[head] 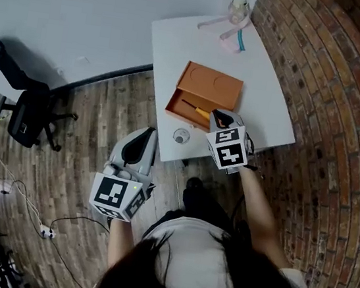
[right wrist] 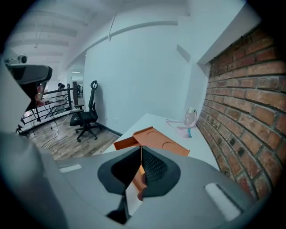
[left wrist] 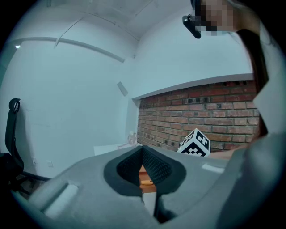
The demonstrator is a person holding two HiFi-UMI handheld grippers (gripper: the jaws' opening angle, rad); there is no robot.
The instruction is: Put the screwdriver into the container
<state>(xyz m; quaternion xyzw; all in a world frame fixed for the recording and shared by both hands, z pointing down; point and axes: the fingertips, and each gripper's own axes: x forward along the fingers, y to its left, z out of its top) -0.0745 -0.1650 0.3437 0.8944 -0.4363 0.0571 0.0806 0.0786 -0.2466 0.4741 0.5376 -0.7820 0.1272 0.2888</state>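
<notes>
— Head view first: spotted the screwdriver (head: 197, 109)?
— Lying in the open tray of the orange container (head: 209, 84), lid tipped back behind it. Dark shaft pointing left, yellow handle toward the right hand-held gripper (head: 216, 116).
— Gripped or loose?
— Gripped, by the look of it, with the handle running straight up to the jaw tips. In the right gripper view, pads pressed together at the tips, a reddish-brown rounded end wedged in the gap lower down, orange container wall behind.
— And the left hand-held gripper (head: 146, 135)?
— Off the front-left corner of the worktop (head: 181, 40), over the wooden floor (head: 89, 127), well apart from the container. Closed tip to tip in the left gripper view, clamping nothing. Only a sliver of orange tray and yellow handle glimpsed through the gap.
— Anything else on the worktop?
— Small clear round thing (head: 181, 135) just in front of the container. At the far end, a jar (head: 238, 10) with pink straps (head: 229, 39) trailing beside it.
— Surroundings?
— Brick wall (head: 333, 95) along the right, black office chair (head: 30, 115) away to the left.
</notes>
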